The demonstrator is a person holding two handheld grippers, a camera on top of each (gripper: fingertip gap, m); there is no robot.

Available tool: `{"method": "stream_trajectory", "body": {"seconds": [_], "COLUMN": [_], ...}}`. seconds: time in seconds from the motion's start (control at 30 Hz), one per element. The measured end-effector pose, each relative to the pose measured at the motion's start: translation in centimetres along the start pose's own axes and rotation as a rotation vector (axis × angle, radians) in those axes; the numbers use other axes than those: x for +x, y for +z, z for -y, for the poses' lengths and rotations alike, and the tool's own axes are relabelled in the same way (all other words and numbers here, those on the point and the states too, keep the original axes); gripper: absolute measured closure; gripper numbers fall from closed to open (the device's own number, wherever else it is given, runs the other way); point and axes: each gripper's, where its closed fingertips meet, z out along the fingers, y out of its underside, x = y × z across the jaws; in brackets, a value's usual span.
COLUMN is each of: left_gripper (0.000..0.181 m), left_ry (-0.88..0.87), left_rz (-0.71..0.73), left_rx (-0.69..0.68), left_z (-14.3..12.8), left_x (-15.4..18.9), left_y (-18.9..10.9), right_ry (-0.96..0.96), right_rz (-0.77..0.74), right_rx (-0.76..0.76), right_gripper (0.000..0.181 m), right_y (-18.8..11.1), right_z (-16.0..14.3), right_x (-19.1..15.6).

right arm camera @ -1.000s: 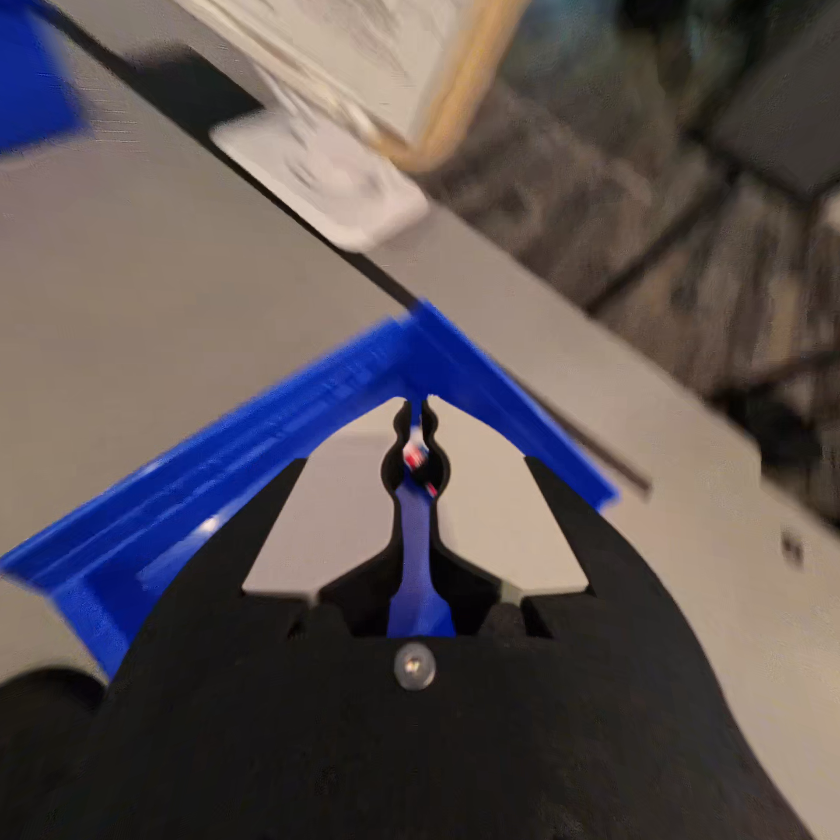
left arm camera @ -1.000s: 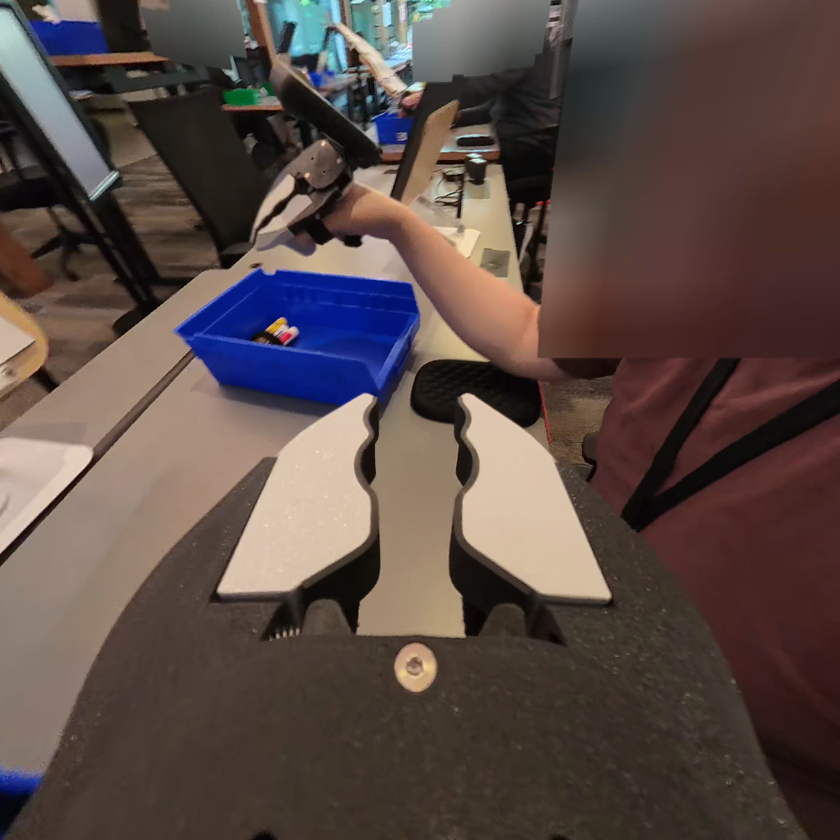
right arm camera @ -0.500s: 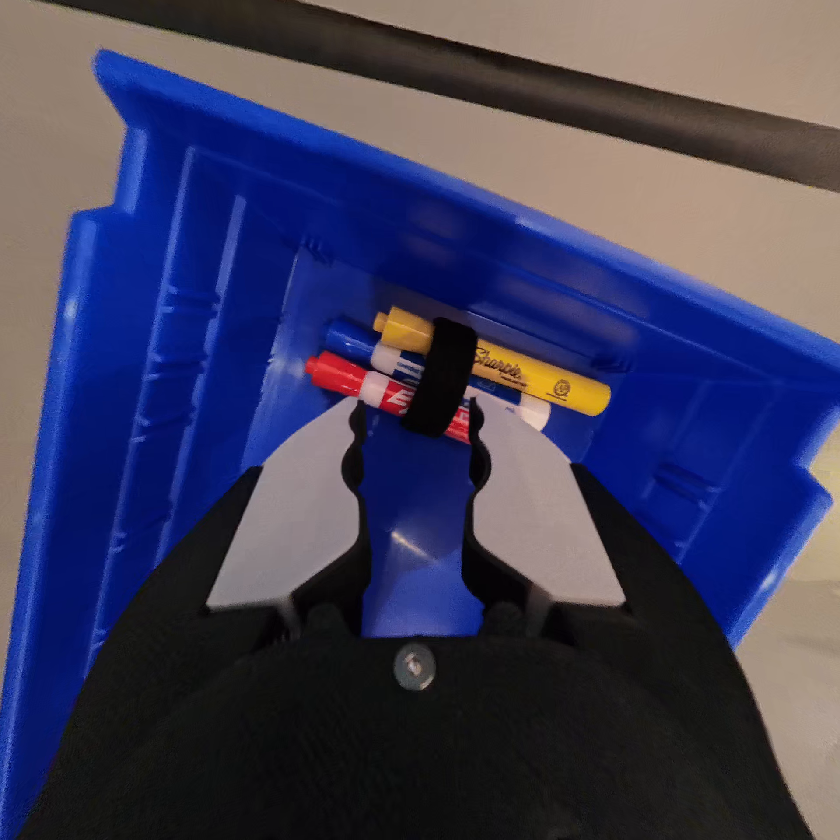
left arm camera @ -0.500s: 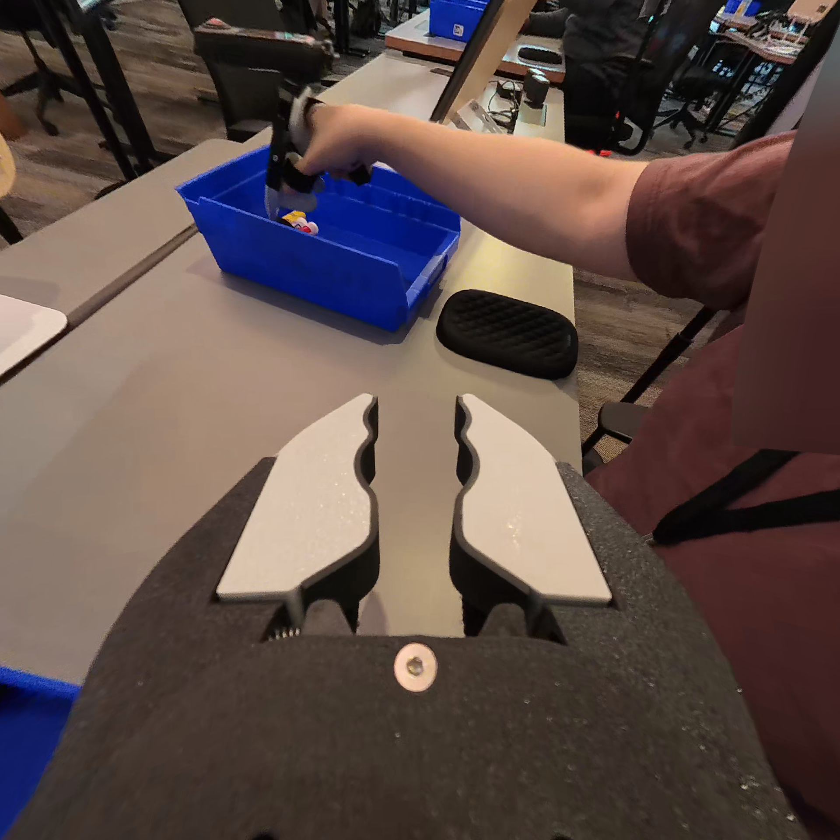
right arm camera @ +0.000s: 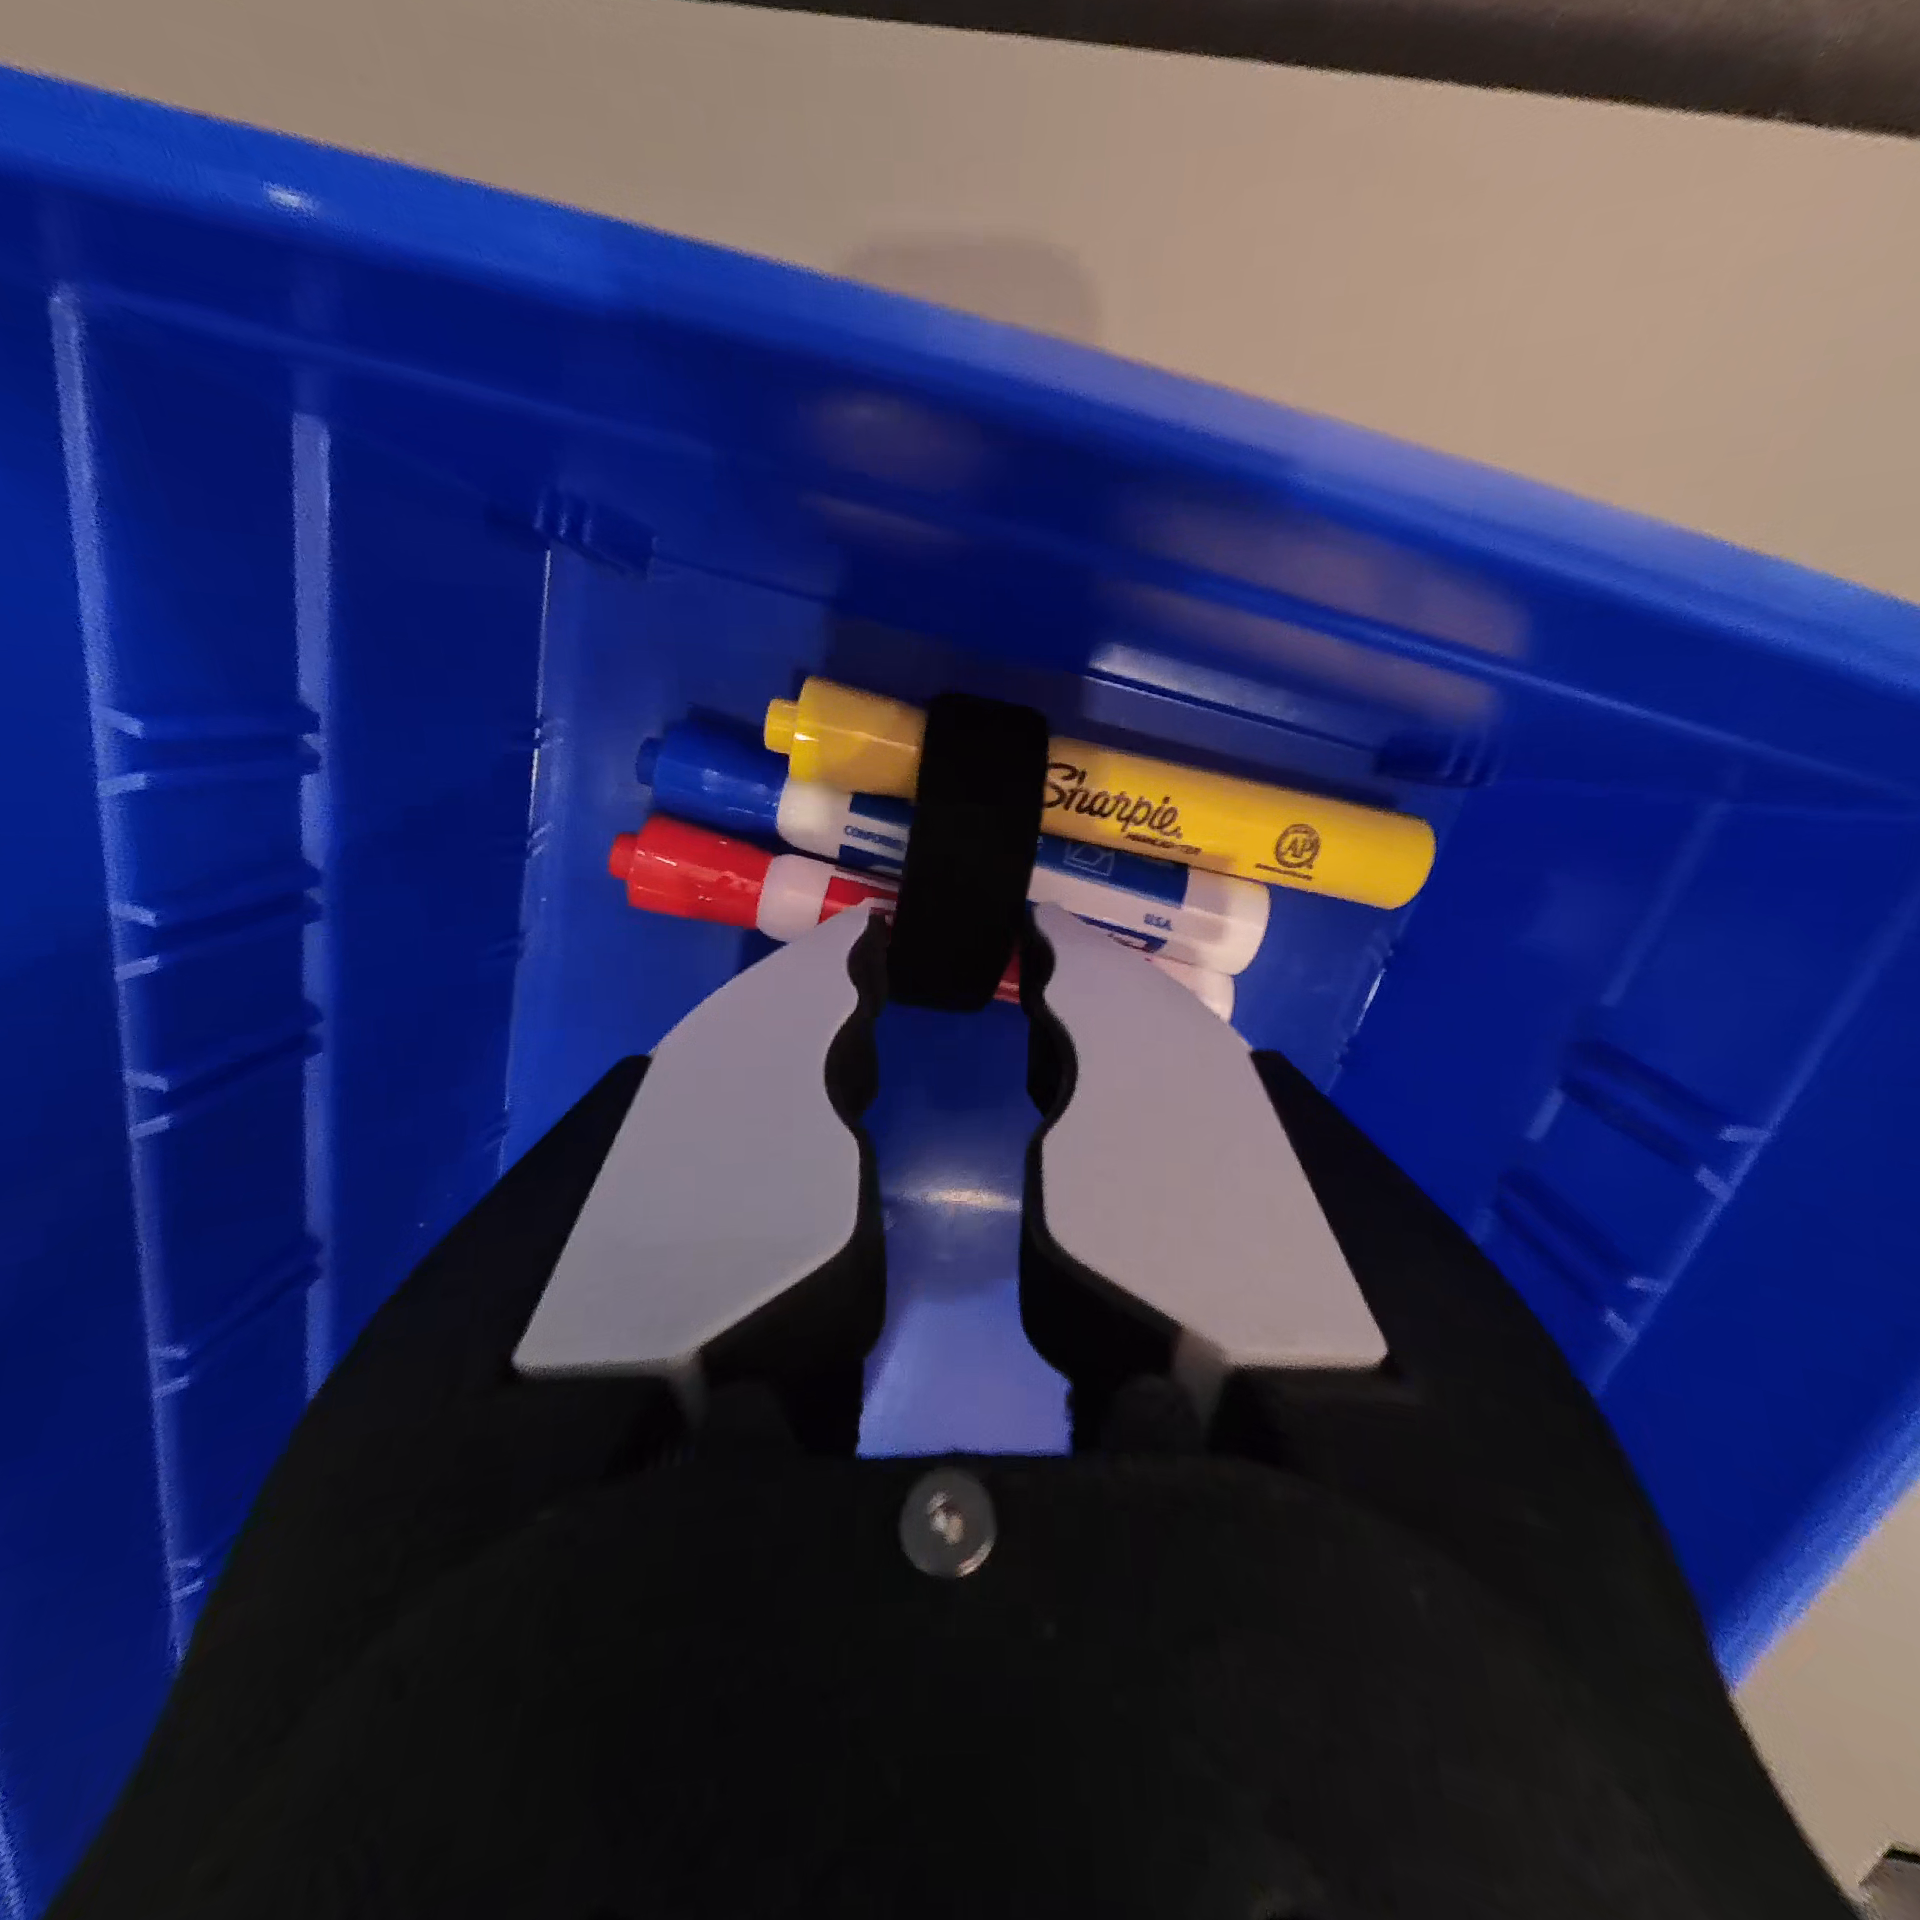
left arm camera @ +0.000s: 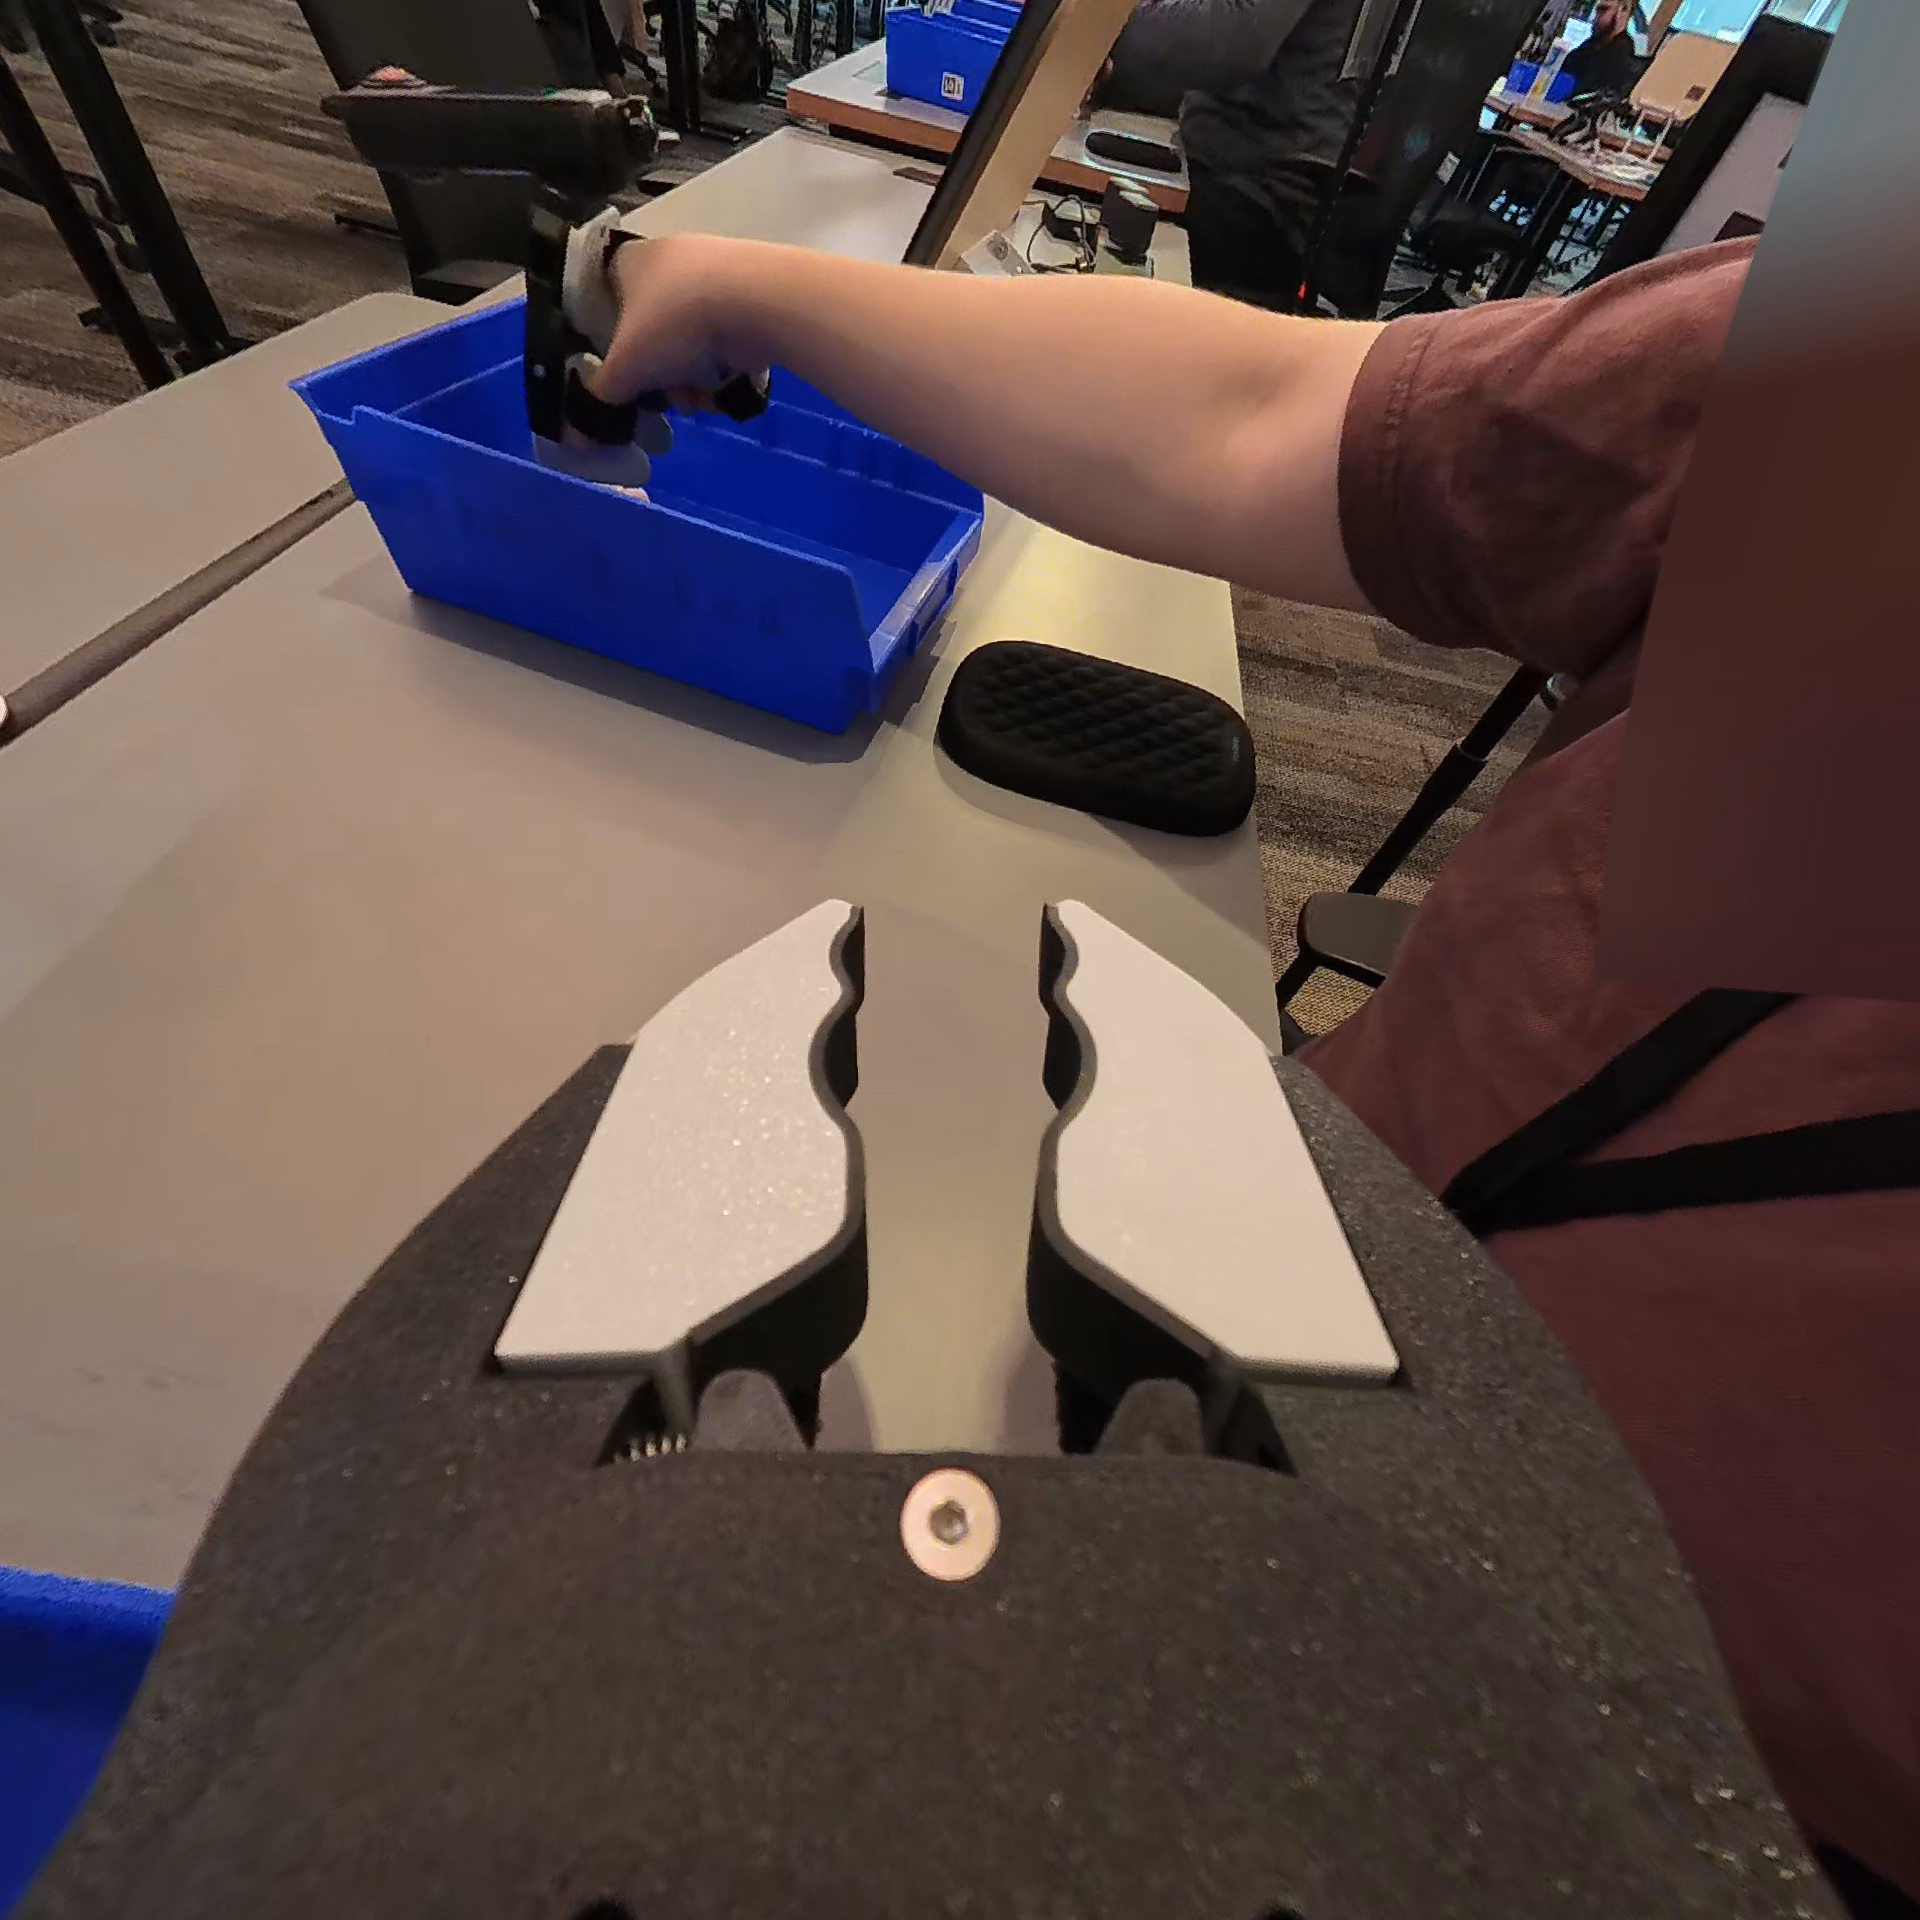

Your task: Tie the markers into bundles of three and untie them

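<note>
In the blue bin (right arm camera: 1558,727), right gripper (right arm camera: 951,935) seemingly straddles the banded markers (right arm camera: 1039,831).

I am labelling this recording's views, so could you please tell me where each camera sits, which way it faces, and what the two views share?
Left wrist view: sits on the left gripper, held open above the grey table, facing the blue bin and black pad; the person's right arm shows.
Right wrist view: sits on the right gripper, pointing down into the bin at the marker bundle, open fingers astride its black strap.
Shared: the blue bin, the table, and the right gripper.
</note>
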Motion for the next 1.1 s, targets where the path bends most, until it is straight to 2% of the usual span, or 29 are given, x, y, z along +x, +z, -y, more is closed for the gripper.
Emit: {"method": "stream_trajectory", "body": {"seconds": [1.1], "left_gripper": [0.149], "left_ry": [0.005], "left_rz": [-0.053], "left_rx": [-0.074], "left_z": [-1.4], "left_x": [1.6], "left_y": [0.9], "right_ry": [-0.036], "right_rz": [-0.059], "right_rx": [0.032], "right_gripper": [0.157], "right_y": [-2.4], "right_z": [0.8], "right_x": [-0.1]}}
